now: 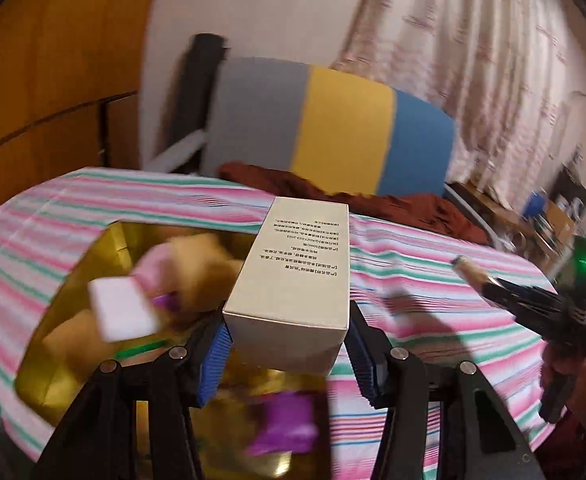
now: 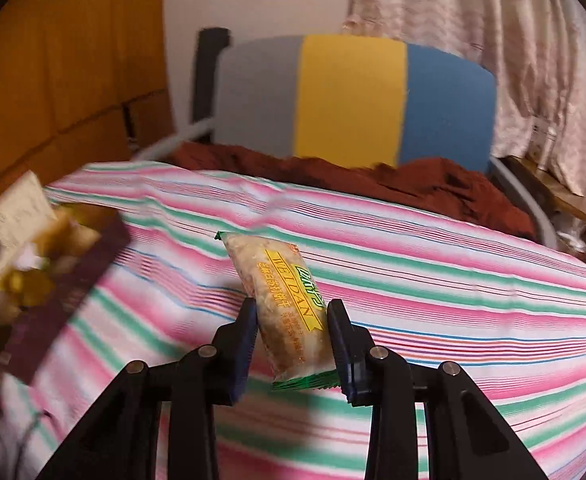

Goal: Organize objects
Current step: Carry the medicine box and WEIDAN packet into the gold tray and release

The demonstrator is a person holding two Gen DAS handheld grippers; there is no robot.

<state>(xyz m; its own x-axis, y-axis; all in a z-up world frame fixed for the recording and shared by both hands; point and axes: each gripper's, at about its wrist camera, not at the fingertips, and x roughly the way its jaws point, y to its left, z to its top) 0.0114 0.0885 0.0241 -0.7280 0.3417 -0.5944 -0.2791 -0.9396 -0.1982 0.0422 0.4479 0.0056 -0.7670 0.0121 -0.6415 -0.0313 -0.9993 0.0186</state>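
Observation:
A tall cream carton (image 1: 297,272) with small printed text sits between the blue pads of my left gripper (image 1: 289,316), which is shut on its lower end. It hangs over an open gold-lined box (image 1: 93,256) holding several blurred items in white, tan and purple. My right gripper (image 2: 291,308) is shut on a snack packet (image 2: 281,280) with a yellow and green label, lifted above the striped sheet. The left wrist view shows that right gripper (image 1: 493,290) at the far right, a hand under it. The box's purple outer wall (image 2: 65,300) shows at the left of the right wrist view.
A pink, green and white striped sheet (image 2: 413,280) covers the bed. Behind it lie a crumpled dark red cloth (image 2: 433,184) and a grey, yellow and blue cushion (image 2: 349,100). A wooden wardrobe (image 1: 53,80) stands at the left, curtains (image 1: 473,40) and a cluttered desk (image 1: 553,216) at the right.

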